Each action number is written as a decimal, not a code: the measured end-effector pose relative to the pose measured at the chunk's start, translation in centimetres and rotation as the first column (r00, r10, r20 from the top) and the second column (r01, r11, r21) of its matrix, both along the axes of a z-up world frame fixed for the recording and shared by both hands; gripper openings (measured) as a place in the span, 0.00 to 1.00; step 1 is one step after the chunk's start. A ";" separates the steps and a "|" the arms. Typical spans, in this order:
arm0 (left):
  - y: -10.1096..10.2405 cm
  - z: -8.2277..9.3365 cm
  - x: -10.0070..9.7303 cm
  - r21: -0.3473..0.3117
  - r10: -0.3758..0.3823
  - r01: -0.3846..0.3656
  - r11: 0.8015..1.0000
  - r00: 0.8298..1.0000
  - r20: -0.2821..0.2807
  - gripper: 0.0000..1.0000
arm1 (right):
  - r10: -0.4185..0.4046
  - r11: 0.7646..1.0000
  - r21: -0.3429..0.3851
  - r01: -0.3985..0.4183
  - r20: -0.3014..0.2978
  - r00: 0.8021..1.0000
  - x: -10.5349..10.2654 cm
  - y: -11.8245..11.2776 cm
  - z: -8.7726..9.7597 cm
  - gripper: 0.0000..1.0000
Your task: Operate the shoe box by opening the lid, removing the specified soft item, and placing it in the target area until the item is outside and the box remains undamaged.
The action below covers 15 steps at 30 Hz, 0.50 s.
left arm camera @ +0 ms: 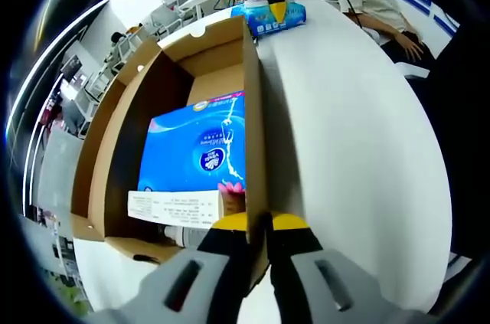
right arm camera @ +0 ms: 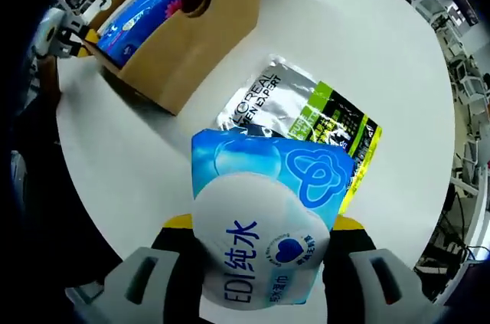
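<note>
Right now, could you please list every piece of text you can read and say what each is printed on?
"EDI纯水": blue-and-white pack in the right gripper.
"L'OREAL PARIS" and "MEN EXPERT": silver sachet on the table.
Blue pack in the cardboard box: logo blurred.
White label: too small.

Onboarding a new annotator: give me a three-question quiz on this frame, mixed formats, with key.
1. True or false: the right gripper holds a light-blue soft pack.
2. The left gripper is clamped on: A) a blue pack inside the box, B) the cardboard box's wall, C) nothing.
3. Fill in: beyond the held pack, a silver ___ lies on the white table.

Key: 1 true; 2 B; 3 pouch.
</note>
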<state>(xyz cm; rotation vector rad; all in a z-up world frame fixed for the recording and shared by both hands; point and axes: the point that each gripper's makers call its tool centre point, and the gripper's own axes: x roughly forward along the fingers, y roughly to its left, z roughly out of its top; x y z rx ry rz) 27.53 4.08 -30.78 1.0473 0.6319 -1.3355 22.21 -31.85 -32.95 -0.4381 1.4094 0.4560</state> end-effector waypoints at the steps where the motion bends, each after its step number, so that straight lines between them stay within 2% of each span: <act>1: 0.0 0.0 0.0 0.000 0.000 0.000 1.000 1.000 0.000 0.07 | 0.003 1.000 -0.004 -0.003 -0.007 1.000 -0.1 0.0 -0.3 0.62; 6: 0.1 0.0 -0.1 0.004 0.002 -0.002 1.000 1.000 0.004 0.07 | -0.017 1.000 0.014 0.017 -0.016 1.000 0.2 -0.1 -0.3 0.63; 9: 0.1 0.0 -0.1 0.002 0.002 -0.002 1.000 1.000 0.002 0.07 | -0.078 0.996 0.033 0.079 -0.030 0.996 0.3 -0.5 -0.6 0.65; 15: 0.0 0.0 -0.1 0.002 0.002 -0.002 1.000 1.000 0.003 0.07 | -0.085 0.996 0.033 0.085 -0.008 0.996 -0.3 0.1 -0.3 0.65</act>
